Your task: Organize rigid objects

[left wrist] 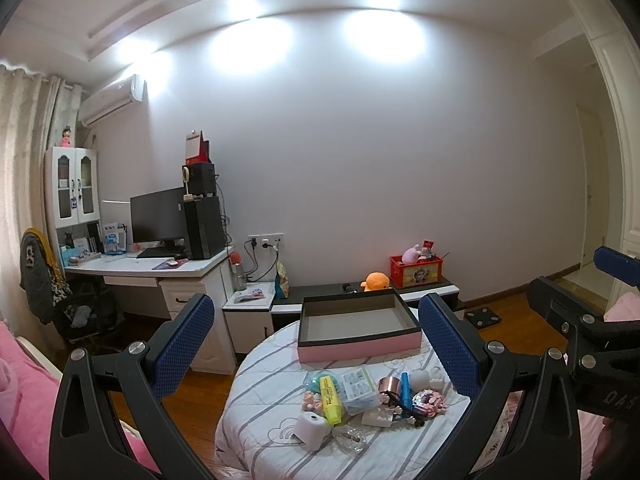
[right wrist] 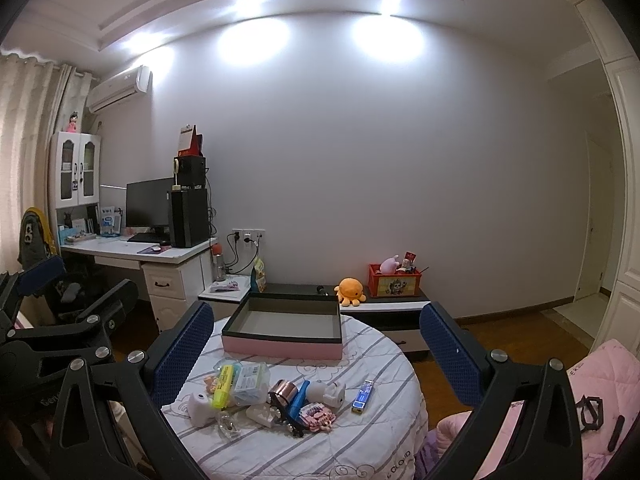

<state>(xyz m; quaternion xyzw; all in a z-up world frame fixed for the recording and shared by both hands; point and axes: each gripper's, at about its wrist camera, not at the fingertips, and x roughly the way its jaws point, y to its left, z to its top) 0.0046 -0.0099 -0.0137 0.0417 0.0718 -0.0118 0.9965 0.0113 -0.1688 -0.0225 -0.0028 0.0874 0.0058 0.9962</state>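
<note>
A round table with a striped white cloth (left wrist: 264, 412) (right wrist: 384, 424) holds a pink box (left wrist: 358, 326) (right wrist: 286, 330) with an open grey inside at its far side. In front of it lies a pile of small items: a yellow highlighter (left wrist: 331, 399) (right wrist: 223, 390), a clear plastic case (left wrist: 358, 388) (right wrist: 250, 382), a copper cup (left wrist: 390, 386) (right wrist: 283, 393), a blue tube (left wrist: 405, 390) (right wrist: 299, 398), a white device (left wrist: 312, 430) (right wrist: 200, 408). A blue stick (right wrist: 362, 396) lies apart on the right. My left gripper (left wrist: 318, 344) and right gripper (right wrist: 316, 348) are open and empty above the table.
A desk (left wrist: 160, 268) with monitor and computer tower stands at the left by a chair (left wrist: 80, 312). A low cabinet (right wrist: 384, 304) behind the table carries an orange plush (right wrist: 349, 290) and a red crate (right wrist: 394, 280). Pink bedding (right wrist: 600, 380) lies at the right.
</note>
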